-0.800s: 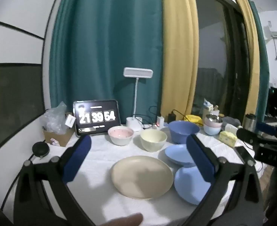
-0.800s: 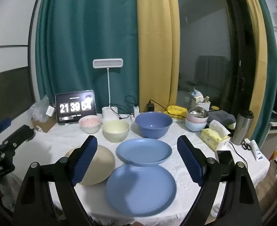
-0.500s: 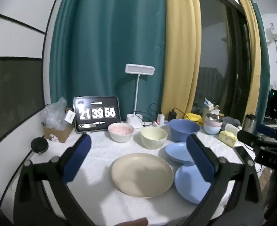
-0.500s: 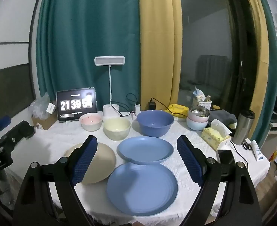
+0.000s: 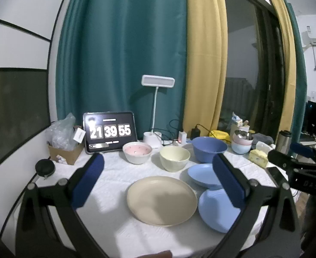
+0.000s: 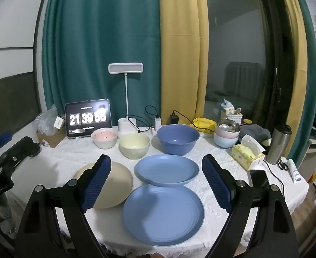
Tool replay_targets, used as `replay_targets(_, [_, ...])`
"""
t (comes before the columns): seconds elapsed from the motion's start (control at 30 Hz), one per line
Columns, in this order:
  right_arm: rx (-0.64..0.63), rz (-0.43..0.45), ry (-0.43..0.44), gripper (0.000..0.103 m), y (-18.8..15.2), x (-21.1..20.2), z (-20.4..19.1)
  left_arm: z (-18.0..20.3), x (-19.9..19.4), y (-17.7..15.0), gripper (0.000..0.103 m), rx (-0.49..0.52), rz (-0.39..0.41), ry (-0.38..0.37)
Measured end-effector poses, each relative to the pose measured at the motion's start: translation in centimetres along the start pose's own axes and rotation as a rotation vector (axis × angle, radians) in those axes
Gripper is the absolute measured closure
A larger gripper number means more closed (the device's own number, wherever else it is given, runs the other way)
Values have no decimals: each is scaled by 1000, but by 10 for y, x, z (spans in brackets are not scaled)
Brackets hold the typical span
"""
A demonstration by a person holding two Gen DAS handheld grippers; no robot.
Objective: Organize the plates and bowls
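- The left gripper has its two blue padded fingers spread as wide as they go, and it holds nothing.
- The right gripper is wide open too, with nothing in it. Both hang in the air over the near edge of the table.
- On the white bumpy tablecloth lie three plates: a round flat cream plate on the left, a big round blue plate at the front, and a deeper blue plate just behind it.
- The deeper blue plate seems to sit a little over the far rim of the big blue one.
- Behind the plates stand three bowls in a row: a small white bowl with a pink inside, a pale yellow bowl, and a big dark blue bowl.
- The plates look smooth and hard, with thin low rims. I think a thin rim could slip out from between the fingers.
- A plate lying flat is hard to get under. Pushing at it could make it slide, and the cloth may bunch up.
- Lifting the front plate could tip the deeper one resting on it.
- The bowls stand close together, so reaching for one could bump its neighbour.
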State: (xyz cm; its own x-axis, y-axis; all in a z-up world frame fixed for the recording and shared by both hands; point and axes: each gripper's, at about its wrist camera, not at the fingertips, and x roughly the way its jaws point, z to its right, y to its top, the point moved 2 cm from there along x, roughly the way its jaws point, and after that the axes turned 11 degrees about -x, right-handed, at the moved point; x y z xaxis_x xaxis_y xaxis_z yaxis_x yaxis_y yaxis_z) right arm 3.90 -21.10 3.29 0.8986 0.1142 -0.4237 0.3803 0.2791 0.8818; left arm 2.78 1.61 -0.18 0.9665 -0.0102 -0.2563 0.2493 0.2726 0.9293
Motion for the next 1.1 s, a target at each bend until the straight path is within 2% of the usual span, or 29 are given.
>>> replay_targets(1.1, [9, -4, 3, 14, -9, 3, 5, 13, 1, 2, 1, 8, 1, -24])
